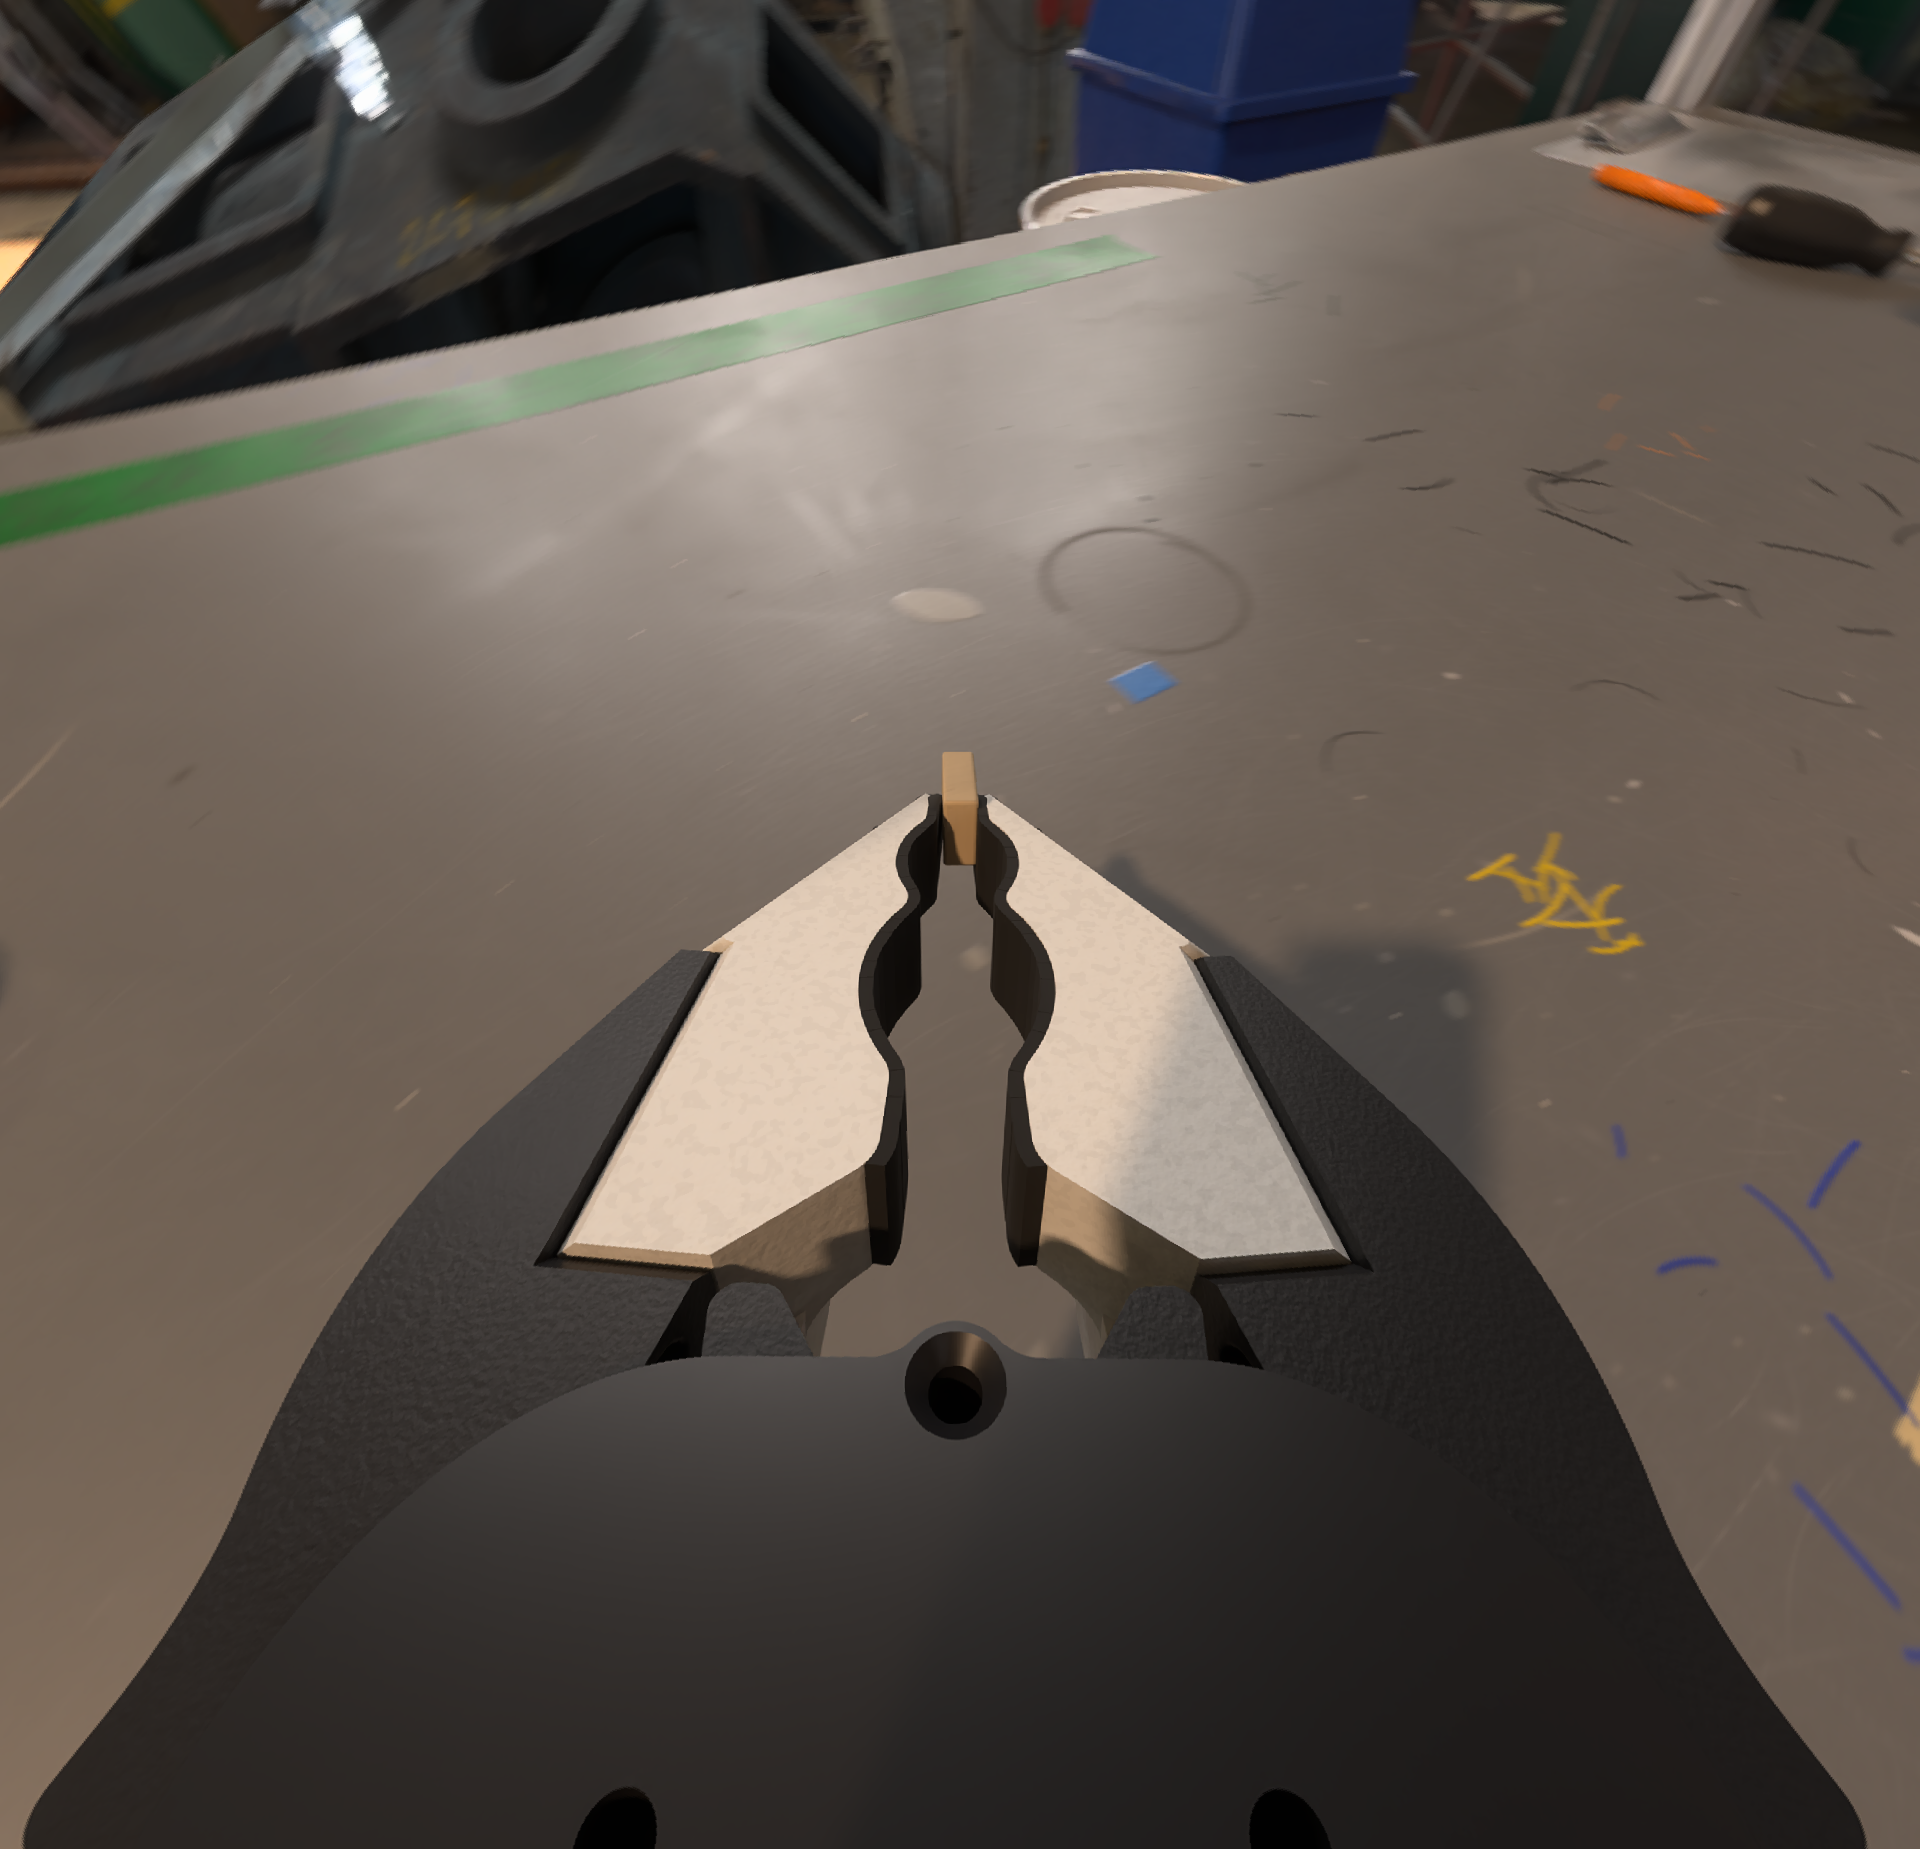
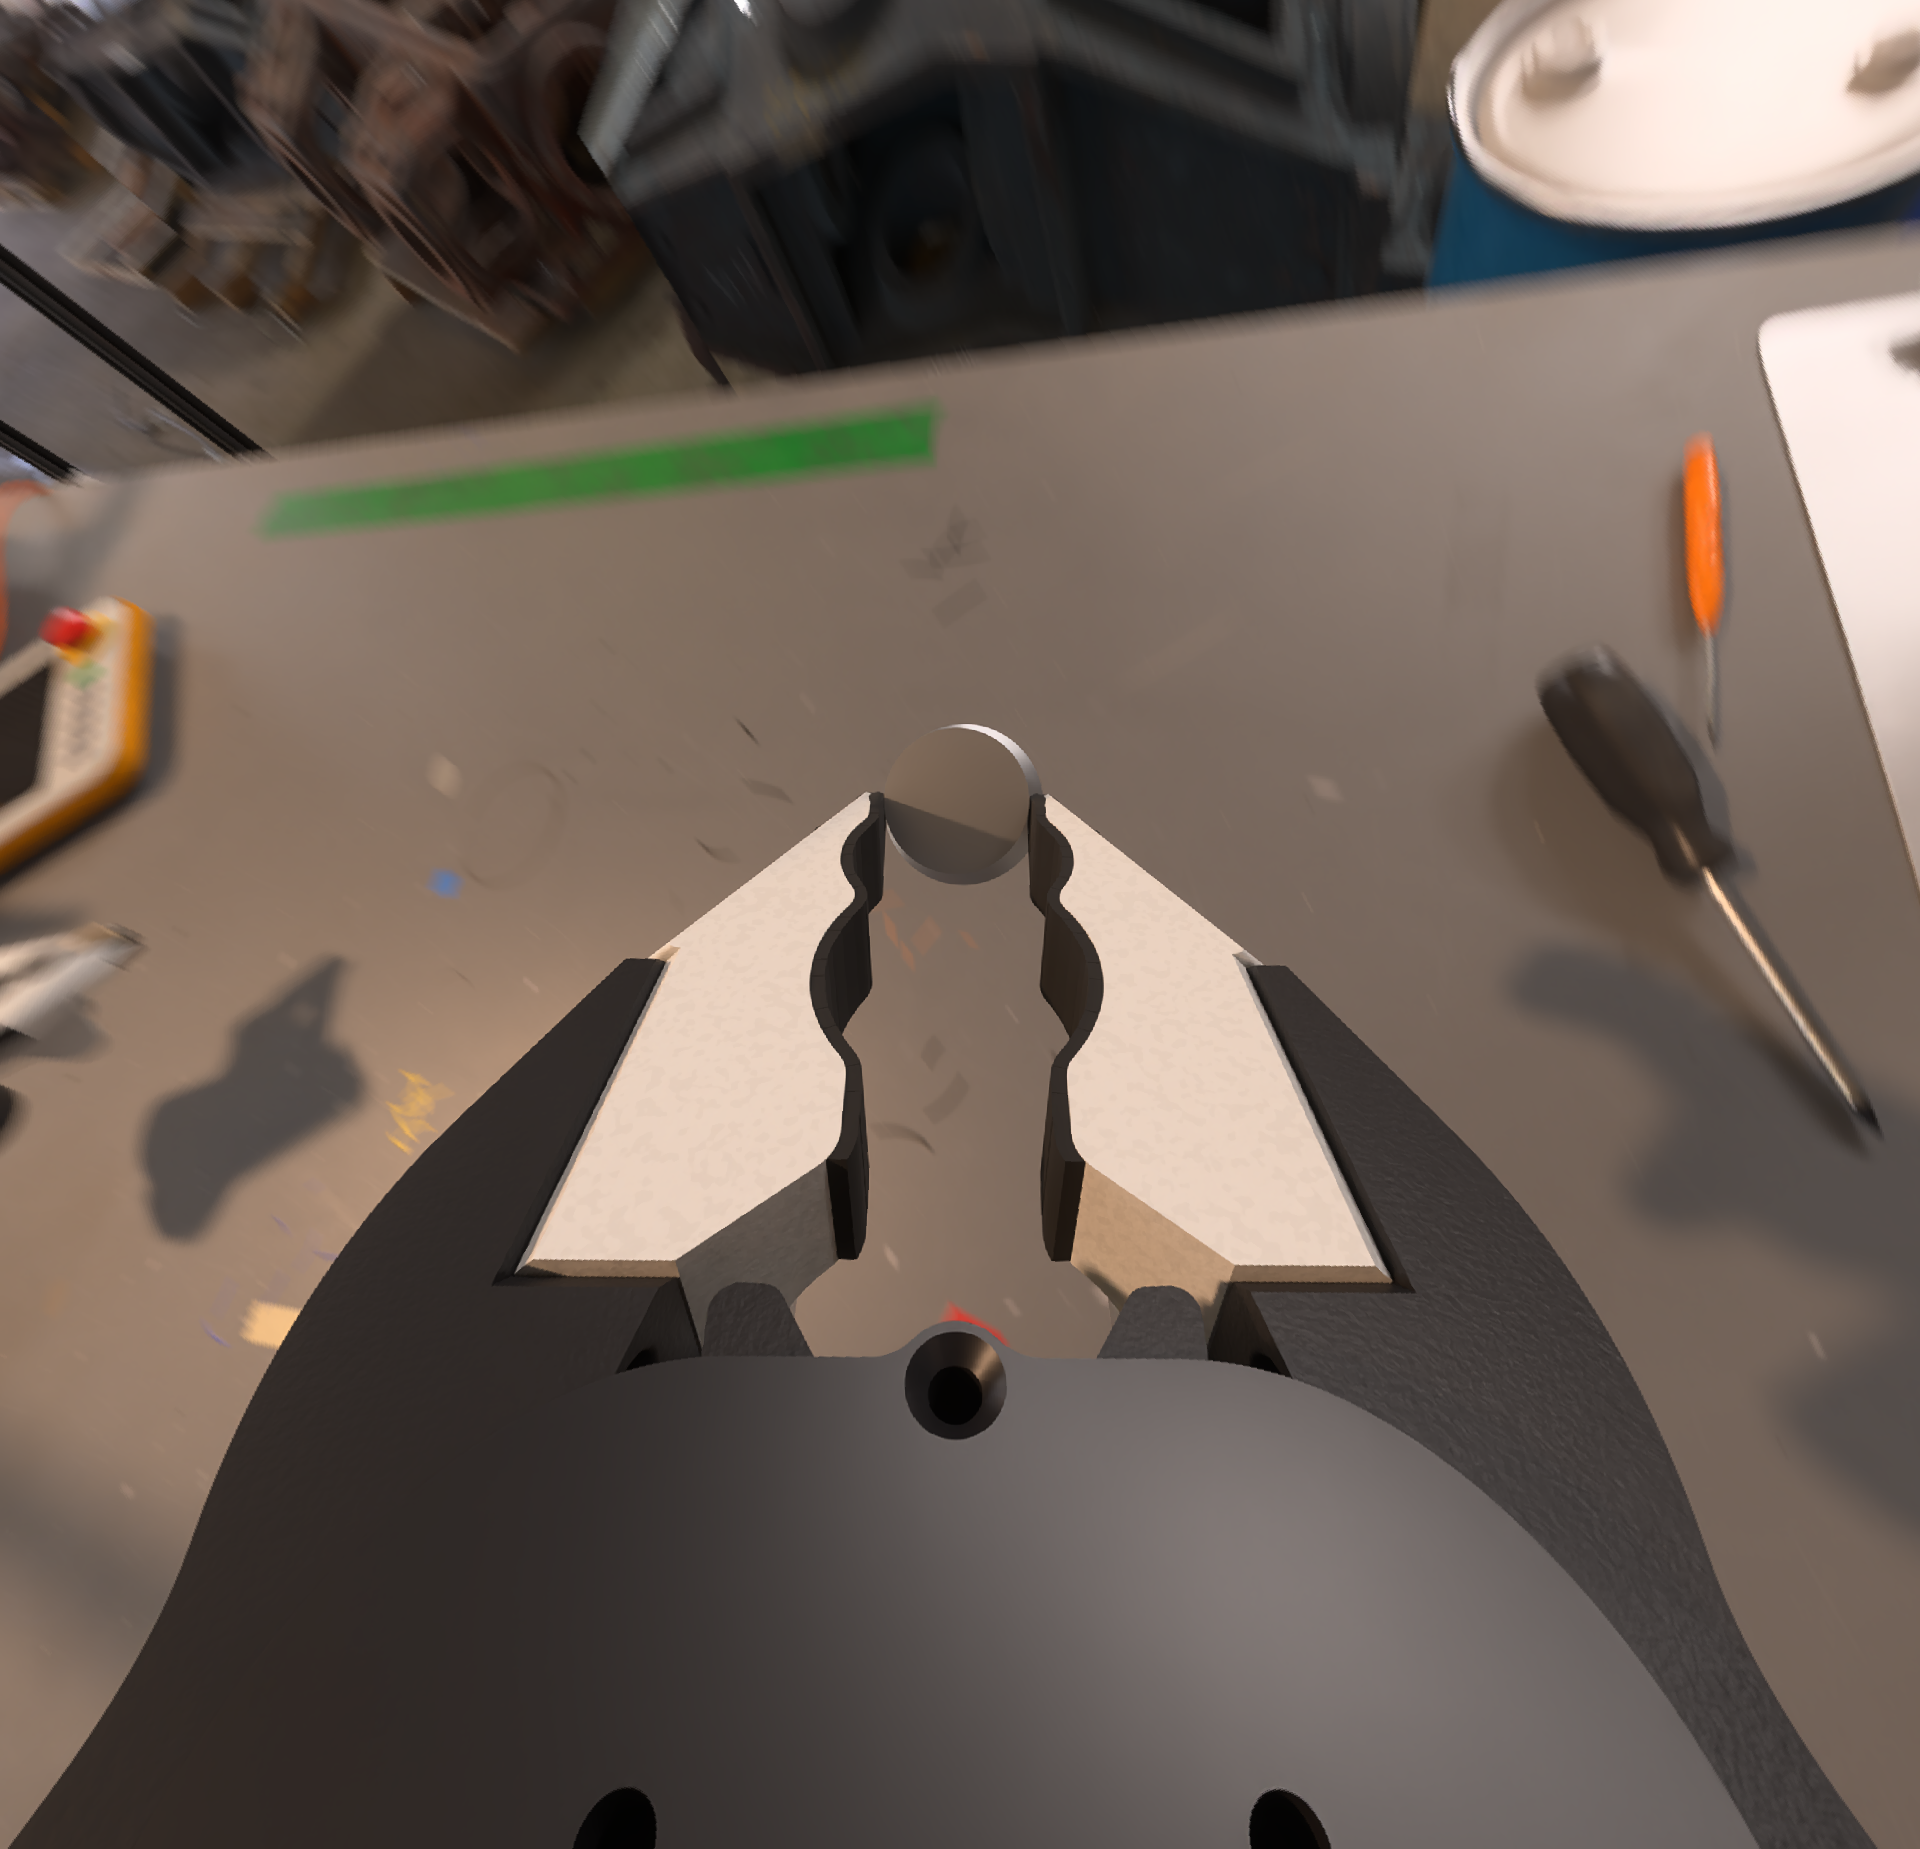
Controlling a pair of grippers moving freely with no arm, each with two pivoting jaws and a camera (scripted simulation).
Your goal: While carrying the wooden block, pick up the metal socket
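Note:
My left gripper (image 1: 957,812) is shut on a thin tan wooden block (image 1: 957,807), which stands on edge between the fingertips and sticks out a little past them, above the grey table (image 1: 520,760). My right gripper (image 2: 958,807) is shut on a round grey metal socket (image 2: 961,802), whose flat end faces the camera, held between the fingertips above the table (image 2: 1299,604). Shadows of the grippers lie on the table below them.
A black-handled screwdriver (image 2: 1662,812) and an orange-handled tool (image 2: 1702,542) lie to the right; they also show in the left wrist view (image 1: 1813,230). A yellow-edged control pendant (image 2: 62,729) is at the left, a white board (image 2: 1860,469) at the far right. Green tape (image 1: 520,397) runs along the far edge.

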